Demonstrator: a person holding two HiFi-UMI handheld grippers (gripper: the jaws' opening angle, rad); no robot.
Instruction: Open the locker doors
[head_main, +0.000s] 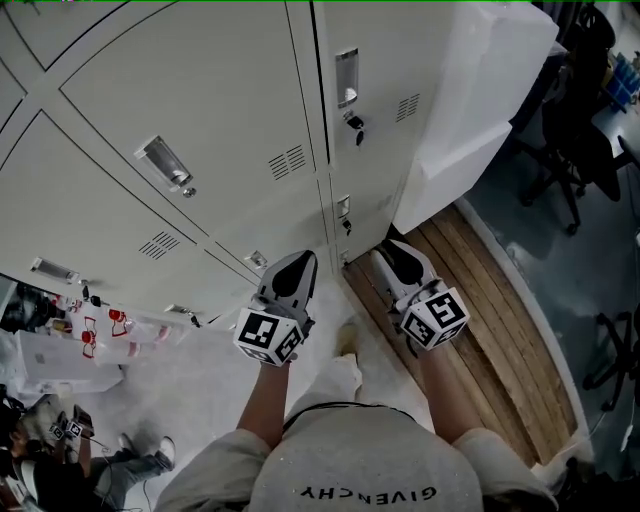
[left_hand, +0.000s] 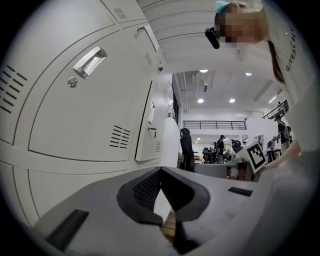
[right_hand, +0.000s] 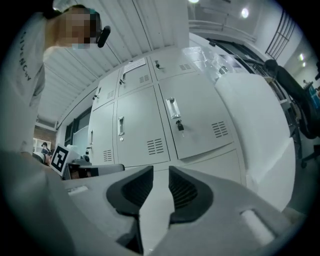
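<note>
Holding nothing in left gripper, jaws pressed together; nothing in right gripper, jaws slightly parted. Hovering low before locker doors, which look shut, just ahead, untouched.

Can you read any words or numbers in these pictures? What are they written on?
"GIVENCHY": on the person's shirt, upside down in the head view.
Paper label on an upper locker door: too small to read.
Marker cube: black-and-white squares only, no words.
No numbers can be read anywhere.
</note>
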